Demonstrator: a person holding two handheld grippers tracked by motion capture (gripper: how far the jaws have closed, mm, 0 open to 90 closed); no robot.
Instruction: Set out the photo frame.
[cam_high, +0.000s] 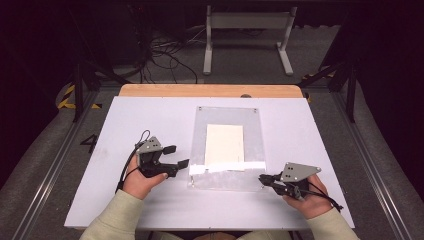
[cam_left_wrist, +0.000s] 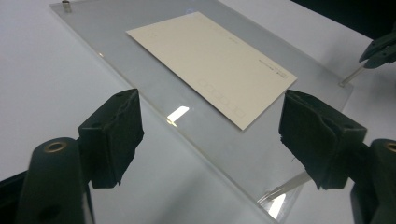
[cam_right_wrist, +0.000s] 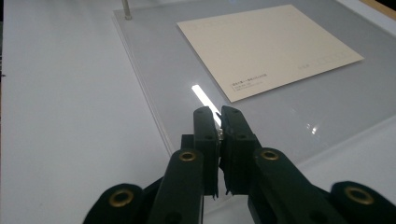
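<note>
Two grippers flank a clear acrylic frame lying flat mid-table, a cream card sandwiched inside. In the high view the left gripper, fingers apart and empty, hovers beside its near-left corner; the right gripper sits at the near-right corner. The left gripper view shows both fingers wide over the frame's edge. The right gripper view shows fingers together, seemingly pinching a small metal standoff at the corner. The frame looks stiff, slick, scratch-prone; edges or corner posts seem the best places to hold.
</note>
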